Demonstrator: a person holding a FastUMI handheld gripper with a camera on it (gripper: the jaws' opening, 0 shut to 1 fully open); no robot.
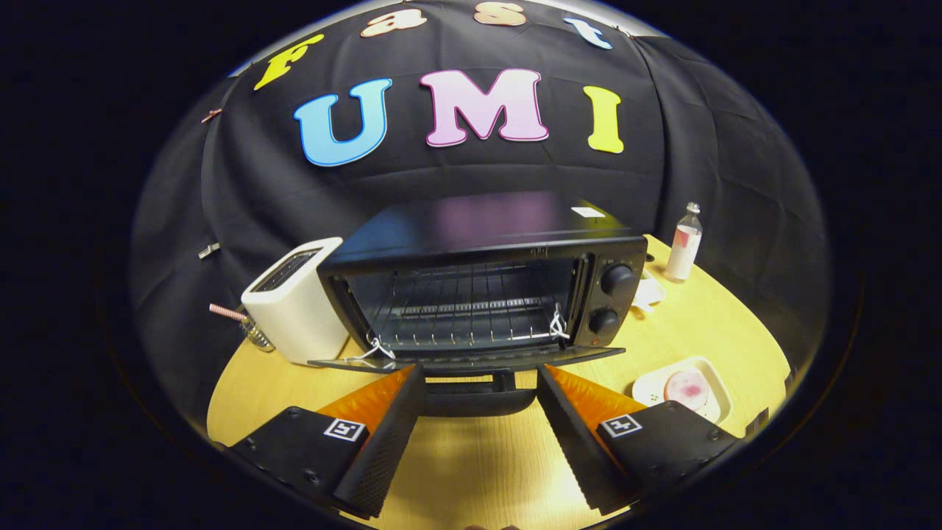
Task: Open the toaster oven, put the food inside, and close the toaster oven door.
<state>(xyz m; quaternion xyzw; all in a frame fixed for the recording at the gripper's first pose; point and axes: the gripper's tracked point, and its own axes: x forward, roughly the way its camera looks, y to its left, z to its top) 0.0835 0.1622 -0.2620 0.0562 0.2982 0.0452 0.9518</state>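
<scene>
A black toaster oven stands on the wooden table just ahead of my fingers. Its door is folded down flat, and the wire rack inside is bare. The door's handle lies between my two fingertips, which stand apart on either side of it without pressing. My gripper is open and holds nothing. A round pink piece of food rests on a small white plate to the right of my right finger.
A white slot toaster stands left of the oven, with a glass and striped straw beside it. A small bottle stands at the back right. Something white lies by the oven's knobs. Bare yellow tabletop lies under my fingers.
</scene>
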